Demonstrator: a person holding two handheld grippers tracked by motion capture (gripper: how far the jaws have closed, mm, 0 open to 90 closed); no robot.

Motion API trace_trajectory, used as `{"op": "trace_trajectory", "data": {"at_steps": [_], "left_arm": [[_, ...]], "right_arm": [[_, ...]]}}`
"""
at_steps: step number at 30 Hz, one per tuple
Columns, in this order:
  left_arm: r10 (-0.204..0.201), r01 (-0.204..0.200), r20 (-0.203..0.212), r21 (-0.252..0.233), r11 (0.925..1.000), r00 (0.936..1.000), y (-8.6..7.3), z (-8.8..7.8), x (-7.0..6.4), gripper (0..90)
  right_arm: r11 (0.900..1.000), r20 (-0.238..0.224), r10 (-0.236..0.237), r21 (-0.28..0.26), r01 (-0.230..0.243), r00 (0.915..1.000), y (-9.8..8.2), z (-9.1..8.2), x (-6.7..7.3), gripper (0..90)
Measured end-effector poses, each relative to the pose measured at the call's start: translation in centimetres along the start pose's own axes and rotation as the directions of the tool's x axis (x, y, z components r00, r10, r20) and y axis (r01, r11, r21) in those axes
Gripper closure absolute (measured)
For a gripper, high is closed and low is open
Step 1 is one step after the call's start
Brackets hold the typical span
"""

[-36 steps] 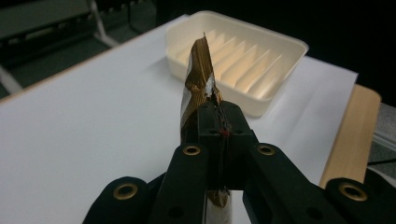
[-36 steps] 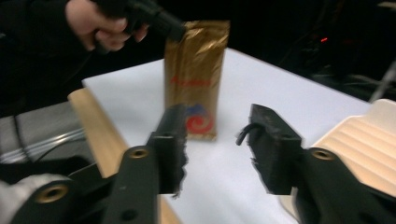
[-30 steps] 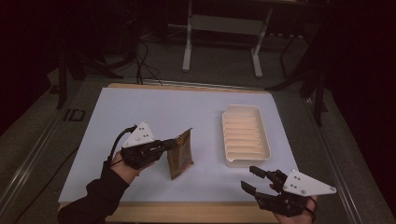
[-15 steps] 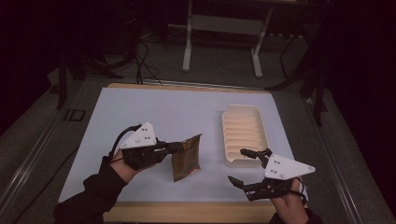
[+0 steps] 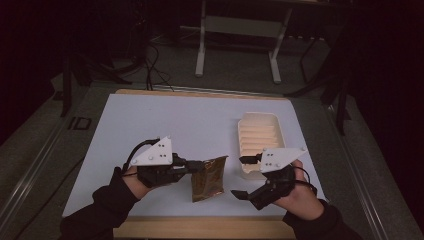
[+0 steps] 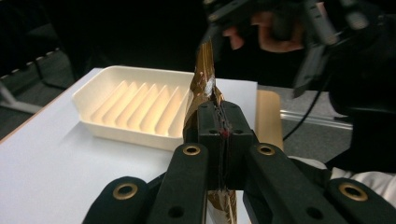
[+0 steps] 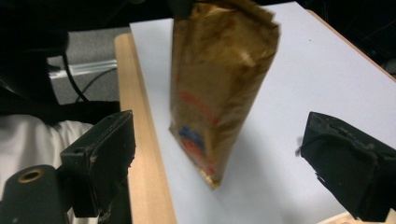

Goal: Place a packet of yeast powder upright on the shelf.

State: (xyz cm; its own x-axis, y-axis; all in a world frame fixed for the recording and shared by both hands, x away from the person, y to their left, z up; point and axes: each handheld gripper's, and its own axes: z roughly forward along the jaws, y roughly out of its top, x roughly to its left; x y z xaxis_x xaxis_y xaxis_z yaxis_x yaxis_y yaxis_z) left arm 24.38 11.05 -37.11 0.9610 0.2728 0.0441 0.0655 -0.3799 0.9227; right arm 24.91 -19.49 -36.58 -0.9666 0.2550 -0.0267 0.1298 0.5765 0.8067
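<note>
Left hand-held gripper (image 5: 200, 165) is clamped on the upper edge of a gold snack packet (image 5: 207, 178), jaws pressed flat together with the foil seam pinched between them, plain in the left gripper view where the packet (image 6: 205, 84) sticks up out of the closed jaws. Packet hangs from that pinch near the front of the white worktop (image 5: 165, 120), lower end at or just above the surface; contact can't be told. Held by the top seam like this the body dangles free and faces the other hand, likely so the second tool can take hold lower down or on the opposite edge for a pull or a handover. Right hand-held gripper (image 5: 242, 176) sits just right of the packet, jaws spread wide, nothing in them; the right gripper view shows the packet (image 7: 219, 88) standing between the two open jaws but apart from both. Cream ridged tray (image 5: 259, 136) lies beyond the right hand, empty, probably where the contents or packet end up. Pose: left forearm comes in from the bottom left, hand low over the worktop, tool pointing right and roughly level. Right hand is at the front edge, tool rolled on its side so one jaw sits high and one low, pointing left at the packet.
</note>
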Motion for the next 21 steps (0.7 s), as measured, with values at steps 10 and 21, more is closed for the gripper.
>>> {"op": "trace_trajectory", "data": {"at_steps": [10, 21], "left_arm": [[0.016, -0.014, 0.062, -0.030, 0.9994, 0.9980, 0.3, 0.3, -0.5, 89.4], [0.018, -0.012, 0.085, -0.068, 0.9976, 0.9962, 1.3, 0.9, -0.6, 89.3]], "right_arm": [[0.996, -0.051, -0.043, 0.075, 0.047, 0.9978, 1.7, 1.5, -0.7, 21.2], [0.986, -0.196, -0.035, 0.151, 0.065, 0.9800, 3.0, 2.3, -1.9, 51.0]]}}
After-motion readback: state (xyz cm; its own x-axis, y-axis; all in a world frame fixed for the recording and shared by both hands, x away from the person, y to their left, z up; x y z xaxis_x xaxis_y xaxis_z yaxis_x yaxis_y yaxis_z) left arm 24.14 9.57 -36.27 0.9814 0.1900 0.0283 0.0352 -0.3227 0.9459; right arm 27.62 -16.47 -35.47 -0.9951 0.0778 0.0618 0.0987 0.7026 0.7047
